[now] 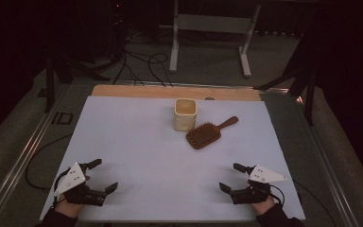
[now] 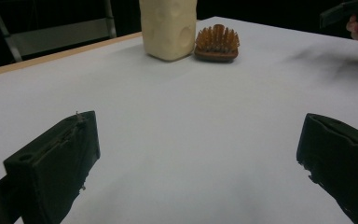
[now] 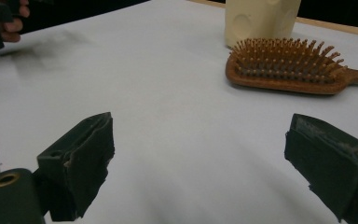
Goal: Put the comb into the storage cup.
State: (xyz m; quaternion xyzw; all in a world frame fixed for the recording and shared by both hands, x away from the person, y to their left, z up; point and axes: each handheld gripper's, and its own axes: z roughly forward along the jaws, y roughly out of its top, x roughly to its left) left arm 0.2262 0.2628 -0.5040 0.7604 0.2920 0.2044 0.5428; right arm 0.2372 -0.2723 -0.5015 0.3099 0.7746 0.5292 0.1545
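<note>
Left gripper (image 1: 103, 176) at 7 o'clock on the white sheet (image 1: 137, 142), jaws spread wide, nothing between them. Right gripper (image 1: 231, 177) at 5 o'clock, jaws also spread wide, empty. Both rest low at the near edge, well apart from each other, each held by a hand coming in from the bottom.

Brush (image 1: 209, 133) lies past centre, around 1 o'clock from the sheet's middle, bristles up, handle pointing to 2 o'clock. Cream cup (image 1: 185, 114) stands upright just beside the brush head, at its 10 o'clock; touching or not, cannot tell.

Left gripper view: cup (image 2: 168, 29) and brush (image 2: 216, 43) far ahead at 12 o'clock. Right gripper view: brush (image 3: 286, 72) closer, at 1 o'clock, cup (image 3: 261, 21) behind it.

Brush and cup well apart from both grippers.
</note>
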